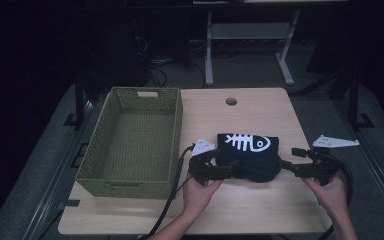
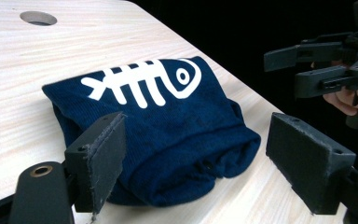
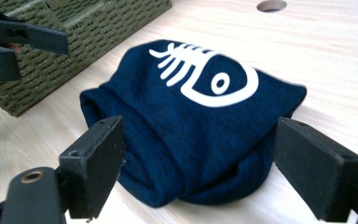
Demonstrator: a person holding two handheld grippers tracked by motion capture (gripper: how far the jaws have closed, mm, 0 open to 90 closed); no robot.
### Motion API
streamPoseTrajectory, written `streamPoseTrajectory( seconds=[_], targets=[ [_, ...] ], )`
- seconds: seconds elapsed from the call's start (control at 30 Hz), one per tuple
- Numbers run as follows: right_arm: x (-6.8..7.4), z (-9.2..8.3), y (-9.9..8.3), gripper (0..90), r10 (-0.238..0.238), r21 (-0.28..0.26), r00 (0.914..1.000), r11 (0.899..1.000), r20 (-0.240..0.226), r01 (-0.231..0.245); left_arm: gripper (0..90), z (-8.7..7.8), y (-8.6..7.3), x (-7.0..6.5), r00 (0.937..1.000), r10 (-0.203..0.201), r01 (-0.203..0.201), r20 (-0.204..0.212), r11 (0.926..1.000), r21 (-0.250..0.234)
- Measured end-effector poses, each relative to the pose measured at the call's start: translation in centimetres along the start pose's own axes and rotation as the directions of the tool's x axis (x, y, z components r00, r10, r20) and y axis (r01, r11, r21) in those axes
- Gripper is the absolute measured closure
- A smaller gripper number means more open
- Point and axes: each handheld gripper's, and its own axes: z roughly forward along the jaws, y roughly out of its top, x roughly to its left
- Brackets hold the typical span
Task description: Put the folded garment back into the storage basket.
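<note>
The high view is dim and underexposed: the room beyond the table [image 1: 260,107] sinks into near black, and detail in the dark folded cloth [image 1: 247,155] is perhaps lost in murk. Both gripper views are far brighter, with even, soft light on the pale wood and only faint shadow under the cloth. The nearest jaws look slightly soft, and the picture edges stretch a little.

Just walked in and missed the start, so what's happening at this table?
A person holds a two-jaw gripper in each hand, the left gripper and right gripper flanking a folded navy cloth with a white fish-skeleton print on the light wooden table. Both grippers are open, neither gripping the cloth. A green woven basket stands empty beside it.
</note>
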Motion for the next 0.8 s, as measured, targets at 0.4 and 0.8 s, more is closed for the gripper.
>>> streamPoseTrajectory(
  seconds=[0.4, 0.8],
  targets=[
    [-1.8, 1.7, 1.9, 19.2, 0.037, 0.011, 0.9991, 0.999, 0.022, -0.037, 19.8, 2.4, 1.5, 1.6, 0.9942, -0.096, 0.095, -0.05, 0.9953, -0.021],
    [-4.5, 6.0, -0.1, 26.7, 0.17, 0.08, 0.9846, 0.982, 0.04, -0.173, 20.8, 5.4, 0.3, 5.0, 0.9577, -0.245, 0.255, -0.151, 0.9656, 0.052]
  ],
)
